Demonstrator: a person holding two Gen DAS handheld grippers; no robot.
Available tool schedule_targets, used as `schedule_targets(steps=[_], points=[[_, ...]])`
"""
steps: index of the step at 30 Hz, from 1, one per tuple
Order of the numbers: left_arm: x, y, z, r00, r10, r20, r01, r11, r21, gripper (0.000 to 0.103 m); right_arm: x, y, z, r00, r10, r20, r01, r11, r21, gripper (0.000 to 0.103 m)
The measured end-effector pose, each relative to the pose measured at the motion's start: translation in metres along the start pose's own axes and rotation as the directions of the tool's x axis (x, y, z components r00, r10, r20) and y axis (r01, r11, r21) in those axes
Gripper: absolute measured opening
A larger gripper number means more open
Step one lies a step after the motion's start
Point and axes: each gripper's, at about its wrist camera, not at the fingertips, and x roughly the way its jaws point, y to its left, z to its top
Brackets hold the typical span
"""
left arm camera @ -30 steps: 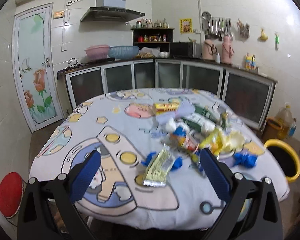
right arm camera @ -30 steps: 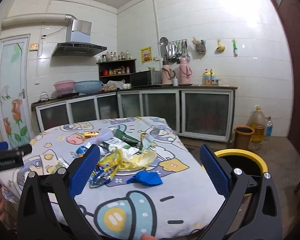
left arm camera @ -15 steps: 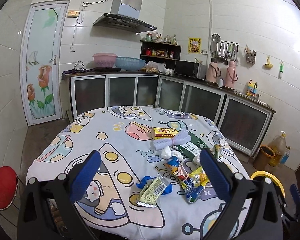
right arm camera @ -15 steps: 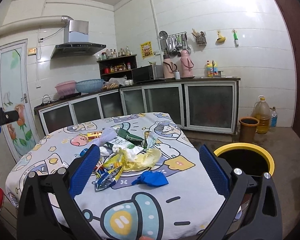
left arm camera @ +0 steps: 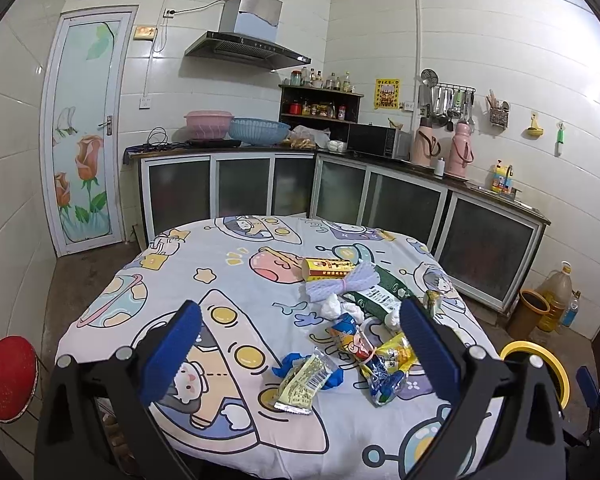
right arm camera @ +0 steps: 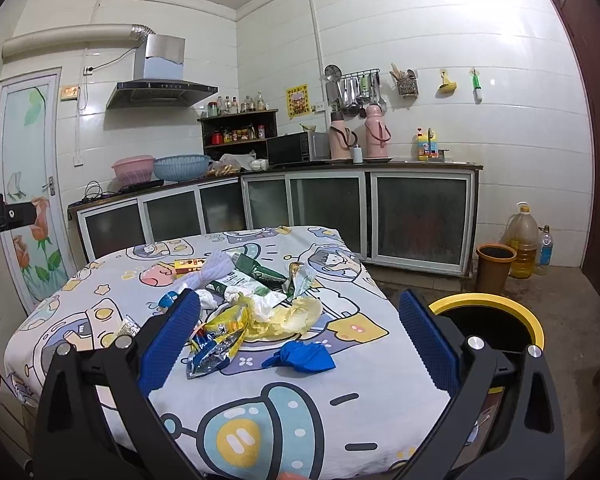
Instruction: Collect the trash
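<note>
Several pieces of trash lie in a pile on the table with the cartoon cloth (left arm camera: 204,280): a pale yellow snack wrapper (left arm camera: 303,378), a yellow-and-blue wrapper (left arm camera: 384,368), a yellow box (left arm camera: 327,269), a white net sleeve (left arm camera: 342,285). In the right wrist view the pile shows a crumpled blue glove (right arm camera: 300,356) and a yellow bag (right arm camera: 288,318). A black bin with a yellow rim (right arm camera: 488,322) stands on the floor right of the table. My left gripper (left arm camera: 300,354) and right gripper (right arm camera: 298,342) are both open and empty, held above the table's near edge.
A red stool (left arm camera: 6,378) stands at the left of the table. Kitchen cabinets (left arm camera: 400,204) run along the far walls. A brown bucket (right arm camera: 494,266) and an oil jug (right arm camera: 522,242) stand on the floor by the cabinets.
Both grippers have risen and pulled back from the table, so the trash pile looks smaller and lower in view. Both stay open.
</note>
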Motion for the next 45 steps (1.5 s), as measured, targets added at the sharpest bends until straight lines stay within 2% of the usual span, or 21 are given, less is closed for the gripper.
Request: schedule_targets(steps=[25,35,40,42,45], points=[[-0.003,-0.007,0.000,1.000,0.005,0.011,-0.005,1.000,0.018,0.096,0.005,0.002,-0.005,1.000,-0.002,-0.014,0.002,1.000,-0.013,0.095],[0.000,-0.010,-0.001,0.999,-0.047,-0.007,0.048,0.998,0.029,0.096,0.006,0.001,-0.006,1.000,-0.005,-0.015,0.004,1.000,-0.013,0.096],[0.004,-0.012,-0.006,0.999,-0.044,-0.016,0.044,0.998,0.050,0.096,0.007,-0.001,-0.008,1.000,-0.013,-0.014,0.013,1.000,-0.011,0.096],[0.007,-0.009,-0.009,0.994,-0.103,-0.020,0.104,0.993,0.049,0.096,0.008,-0.001,-0.009,1.000,-0.024,-0.014,0.024,1.000,-0.017,0.095],[0.023,0.009,-0.016,0.968,-0.237,-0.081,0.237,0.971,-0.014,0.096,0.012,-0.005,-0.010,0.999,-0.038,-0.018,0.037,0.999,-0.021,0.095]])
